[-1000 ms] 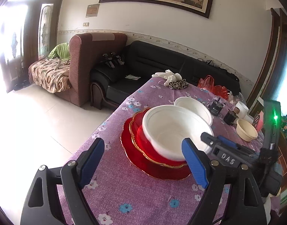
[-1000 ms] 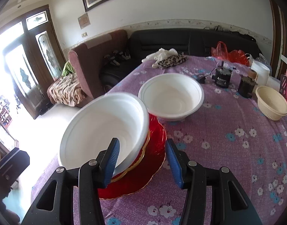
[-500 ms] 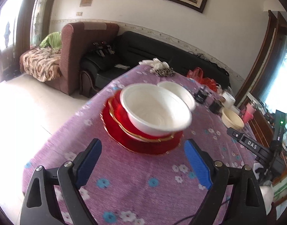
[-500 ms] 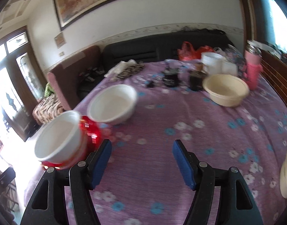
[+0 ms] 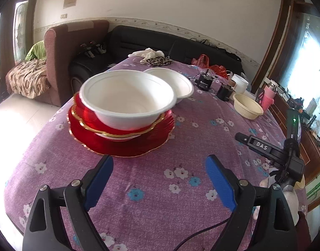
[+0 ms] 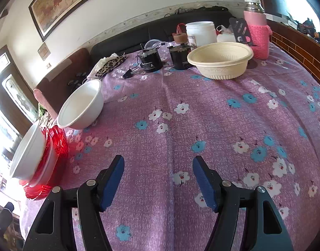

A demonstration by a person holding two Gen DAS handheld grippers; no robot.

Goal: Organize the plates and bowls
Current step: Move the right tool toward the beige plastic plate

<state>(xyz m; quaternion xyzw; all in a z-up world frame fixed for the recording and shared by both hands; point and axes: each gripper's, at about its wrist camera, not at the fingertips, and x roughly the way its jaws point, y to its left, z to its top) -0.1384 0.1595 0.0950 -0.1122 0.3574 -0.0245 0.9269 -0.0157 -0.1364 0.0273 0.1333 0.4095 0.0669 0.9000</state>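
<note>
A white bowl (image 5: 126, 98) sits on a stack of red gold-rimmed plates (image 5: 126, 144) on the purple flowered tablecloth (image 5: 160, 188). A second white bowl (image 5: 178, 81) stands just behind it. A cream bowl (image 5: 247, 106) stands at the right. My left gripper (image 5: 159, 184) is open and empty, in front of the red plates. My right gripper (image 6: 158, 179) is open and empty over bare cloth; its view shows the stacked bowl (image 6: 28, 152) on the red plates (image 6: 55, 146) at far left, the second white bowl (image 6: 82, 104) and the cream bowl (image 6: 220, 60).
Two black cylinders (image 6: 151, 60), a white jar (image 6: 200, 33), a pink flask (image 6: 257, 29) and a leopard cloth (image 6: 109, 64) stand at the table's far side. A black sofa (image 5: 139, 41) and a brown armchair (image 5: 64, 48) lie beyond. The right gripper's body (image 5: 272, 154) shows at the right.
My right gripper let go of the white bowl on the red plates and swung right toward the cream bowl. My left gripper drew back from the plates.
</note>
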